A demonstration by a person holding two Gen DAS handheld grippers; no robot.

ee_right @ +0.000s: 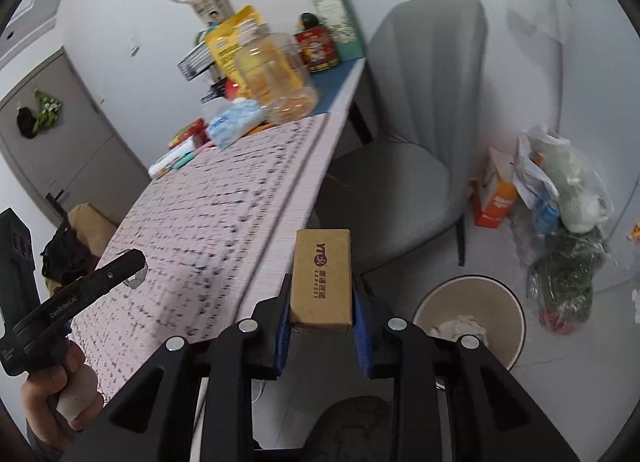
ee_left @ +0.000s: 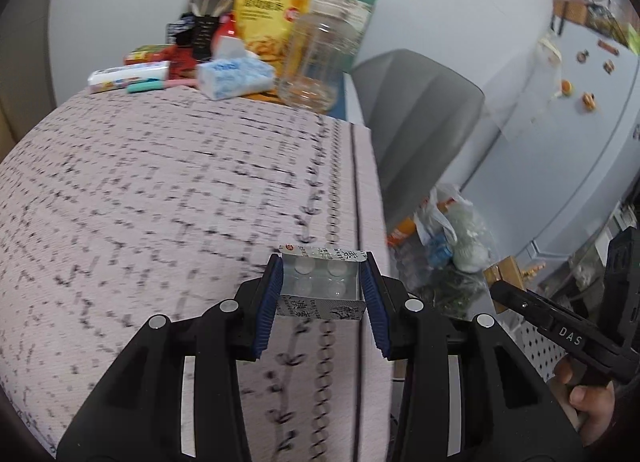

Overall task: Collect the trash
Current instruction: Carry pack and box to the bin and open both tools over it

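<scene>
While the left gripper (ee_left: pixel 323 294) hangs over the near right part of the table (ee_left: pixel 160 201), its blue pads (ee_left: pixel 269 302) are closed onto the two sides of a silver blister pack (ee_left: pixel 322 282), which sits square between the fingertips with its printed ends curled up front and back; the pack is clear of the patterned cloth beneath it, just inside the table's right edge; lower right in the same view, the right hand (ee_left: pixel 588 402) grips the handle of the other tool, off the table's edge.

Seen from the right wrist, the right gripper (ee_right: pixel 322 302) is clamped on a small brown cardboard box (ee_right: pixel 322 280), which stands up between the pads and reaches past the fingertips; the box is held beyond the table's right edge, above the floor; just to its right and lower stands a round beige bin (ee_right: pixel 508 302) with crumpled white paper (ee_right: pixel 460 328) inside; at the left edge of that view the left hand (ee_right: pixel 60 390) holds its tool over the cloth.

Further off, a grey chair (ee_right: pixel 404 141) stands against the table's right edge; beyond the bin, a full clear plastic bag (ee_right: pixel 568 221) and an orange carton (ee_right: pixel 498 197) rest on the floor by the wall; at the table's far end stand a clear jar (ee_left: pixel 316 61), a yellow snack bag (ee_left: pixel 272 9) and a tissue pack (ee_left: pixel 236 77).
</scene>
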